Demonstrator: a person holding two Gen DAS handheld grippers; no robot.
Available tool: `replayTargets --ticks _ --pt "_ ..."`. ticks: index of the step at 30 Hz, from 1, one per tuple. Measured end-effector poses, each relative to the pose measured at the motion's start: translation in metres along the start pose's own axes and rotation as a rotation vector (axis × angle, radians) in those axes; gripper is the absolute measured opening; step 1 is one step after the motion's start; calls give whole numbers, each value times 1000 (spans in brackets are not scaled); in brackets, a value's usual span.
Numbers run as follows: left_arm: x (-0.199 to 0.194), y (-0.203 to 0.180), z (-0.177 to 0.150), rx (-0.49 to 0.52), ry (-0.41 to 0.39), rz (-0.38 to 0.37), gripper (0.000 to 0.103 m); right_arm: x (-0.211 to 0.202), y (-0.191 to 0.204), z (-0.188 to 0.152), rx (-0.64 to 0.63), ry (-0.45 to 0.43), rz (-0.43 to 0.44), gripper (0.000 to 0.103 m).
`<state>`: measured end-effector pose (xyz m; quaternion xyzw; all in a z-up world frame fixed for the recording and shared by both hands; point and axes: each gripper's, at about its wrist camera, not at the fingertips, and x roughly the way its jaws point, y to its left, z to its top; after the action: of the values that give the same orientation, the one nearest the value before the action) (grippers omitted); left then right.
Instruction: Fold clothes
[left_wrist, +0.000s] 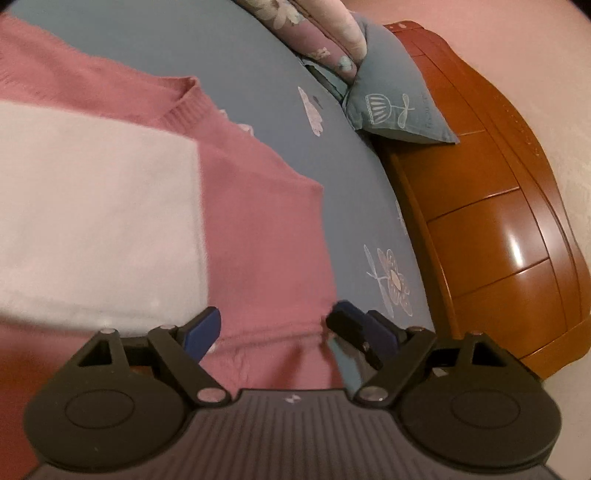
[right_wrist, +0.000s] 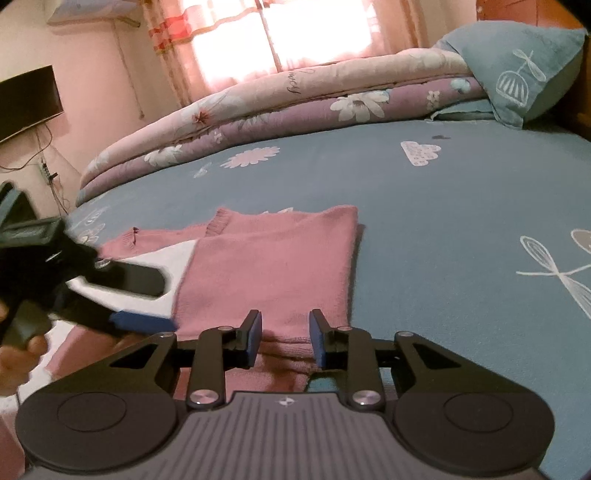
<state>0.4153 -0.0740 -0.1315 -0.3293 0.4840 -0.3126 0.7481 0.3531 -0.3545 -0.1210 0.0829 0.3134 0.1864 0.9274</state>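
Pinkish window (right_wrist: 317, 29) glare, fisheye blur

The bed (right_wrist: 424, 221) is covered by a blue-grey sheet printed with pale flowers, clouds and dragonflies, and it runs up against a glossy brown wooden headboard (left_wrist: 491, 229). A pink and white knitted sweater (right_wrist: 273, 266) lies flat on the sheet near the front edge, partly folded, its ribbed collar toward the far side. Along the far side of the bed rests a rolled floral quilt (right_wrist: 280, 107) in cream and mauve, with a blue-grey pillow (right_wrist: 517, 70) propped at the headboard end, touching the quilt.
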Motion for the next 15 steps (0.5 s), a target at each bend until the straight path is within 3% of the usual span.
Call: replayTargets --ticks 2,4,6,8,11,15 --pt "-4 -4 6 4 6 9 84 0 1 0 0 0 -5 33" --pt "-10 -15 15 51 -38 17 84 -1 2 -1 -6 0 -10 34" --pt "-10 -21 29 62 -89 -24 86 -1 3 -1 -7 0 -11 35" --pt "-2 -18 42 37 -123 -28 86 -1 4 -1 -10 1 -12 36" --pt "11 0 49 -27 -108 37 86 -1 4 -1 -16 1 -11 36" --pt "-7 17 38 -50 -150 23 86 -1 1 -1 -8 0 -7 36"
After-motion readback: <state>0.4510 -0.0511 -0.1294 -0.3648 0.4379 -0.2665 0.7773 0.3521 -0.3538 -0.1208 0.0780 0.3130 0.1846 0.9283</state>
